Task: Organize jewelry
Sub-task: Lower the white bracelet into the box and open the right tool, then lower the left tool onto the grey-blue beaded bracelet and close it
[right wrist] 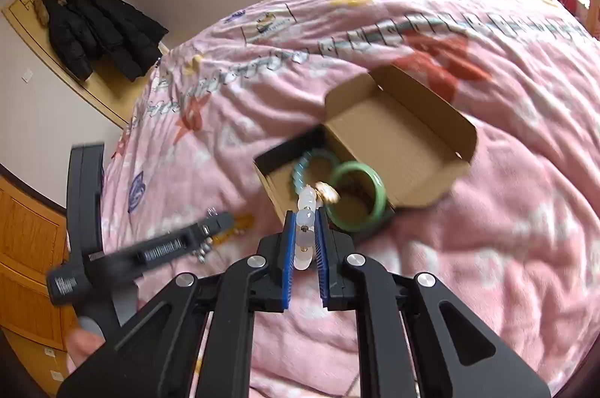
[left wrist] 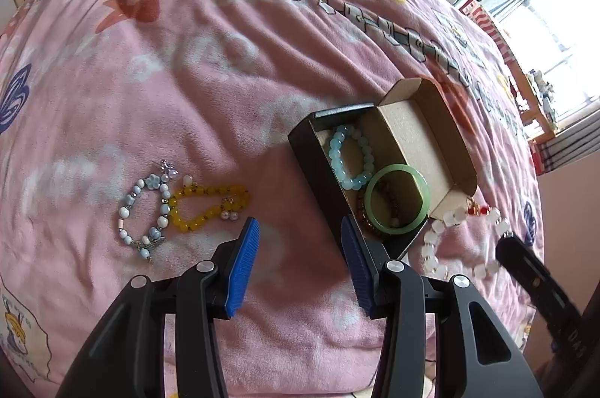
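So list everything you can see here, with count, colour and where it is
Box: one, open, black outside, brown inside, on the bed.
Beaded bracelet: one, light blue, in box.
Bangle: one, green, in box.
Dark bead bracelet: one, reddish brown, under bangle.
Yellow bracelet: one, on the pink bedspread, left of box.
Blue-white bracelet: one, beside yellow one.
White bracelet: one, in right gripper.
Coats: black, hanging on the wall.
Left gripper: jaws open, empty.
Right gripper: jaws shut on white bracelet.
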A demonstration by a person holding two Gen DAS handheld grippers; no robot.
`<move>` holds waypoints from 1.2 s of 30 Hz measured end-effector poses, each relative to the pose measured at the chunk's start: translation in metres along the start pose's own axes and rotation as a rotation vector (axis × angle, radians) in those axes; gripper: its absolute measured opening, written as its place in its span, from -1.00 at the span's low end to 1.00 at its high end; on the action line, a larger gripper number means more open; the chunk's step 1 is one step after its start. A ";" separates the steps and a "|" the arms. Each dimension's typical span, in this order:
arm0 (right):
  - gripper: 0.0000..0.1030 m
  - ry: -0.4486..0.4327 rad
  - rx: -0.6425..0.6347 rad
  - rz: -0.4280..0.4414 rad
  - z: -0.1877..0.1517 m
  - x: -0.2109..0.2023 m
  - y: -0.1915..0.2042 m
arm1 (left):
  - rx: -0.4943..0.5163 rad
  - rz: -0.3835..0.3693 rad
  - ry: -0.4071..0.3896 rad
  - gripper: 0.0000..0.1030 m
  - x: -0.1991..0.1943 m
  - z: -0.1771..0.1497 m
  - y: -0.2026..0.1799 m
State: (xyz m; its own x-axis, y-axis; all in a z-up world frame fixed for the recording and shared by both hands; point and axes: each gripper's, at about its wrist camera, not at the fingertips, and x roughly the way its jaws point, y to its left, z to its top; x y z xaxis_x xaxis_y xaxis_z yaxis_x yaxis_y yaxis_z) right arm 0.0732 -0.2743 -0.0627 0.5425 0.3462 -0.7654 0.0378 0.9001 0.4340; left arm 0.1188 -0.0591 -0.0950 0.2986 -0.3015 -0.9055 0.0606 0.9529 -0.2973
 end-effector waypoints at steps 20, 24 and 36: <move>-0.27 0.062 -0.041 -0.059 0.000 0.022 0.024 | -0.043 0.141 -0.143 0.18 -0.053 -0.002 0.068; 0.48 0.012 -0.132 -0.137 -0.002 0.011 0.048 | -0.145 0.194 -0.111 0.19 -0.046 -0.003 0.110; 0.86 0.038 -0.192 -0.108 -0.004 0.033 0.093 | -0.210 0.165 0.029 0.19 0.004 -0.006 0.155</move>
State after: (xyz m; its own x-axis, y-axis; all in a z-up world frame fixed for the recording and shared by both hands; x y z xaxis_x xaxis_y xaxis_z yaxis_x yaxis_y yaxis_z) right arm 0.0908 -0.1779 -0.0495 0.5119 0.2520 -0.8213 -0.0687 0.9650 0.2533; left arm 0.1236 0.0873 -0.1464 0.2601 -0.1467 -0.9544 -0.1866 0.9621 -0.1987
